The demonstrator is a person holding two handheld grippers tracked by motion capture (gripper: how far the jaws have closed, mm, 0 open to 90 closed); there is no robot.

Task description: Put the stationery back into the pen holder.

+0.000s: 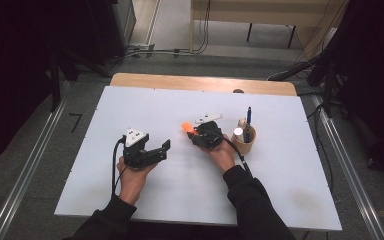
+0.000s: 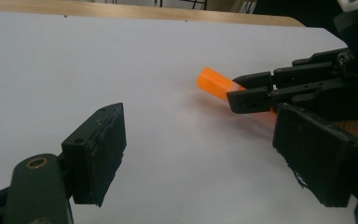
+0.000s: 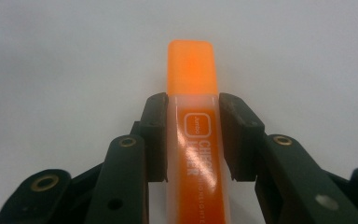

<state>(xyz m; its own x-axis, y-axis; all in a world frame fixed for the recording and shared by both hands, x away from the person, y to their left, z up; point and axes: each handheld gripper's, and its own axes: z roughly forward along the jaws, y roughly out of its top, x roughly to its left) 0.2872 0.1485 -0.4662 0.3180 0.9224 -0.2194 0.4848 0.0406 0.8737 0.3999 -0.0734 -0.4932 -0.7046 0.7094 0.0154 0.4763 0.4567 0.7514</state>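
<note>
A: Where is the highlighter (image 3: 193, 140)?

B: Over the white table (image 1: 130, 107), clamped in the right gripper (image 1: 196, 133). The pads press on both sides of its barrel, and the orange cap sticks out past them.

A: And the left gripper (image 1: 162, 148)?

B: It rests on the table well left of the highlighter, jaws wide with nothing between them. A cup (image 1: 245, 142) of pens stands just right of the right hand (image 1: 222, 154).
</note>
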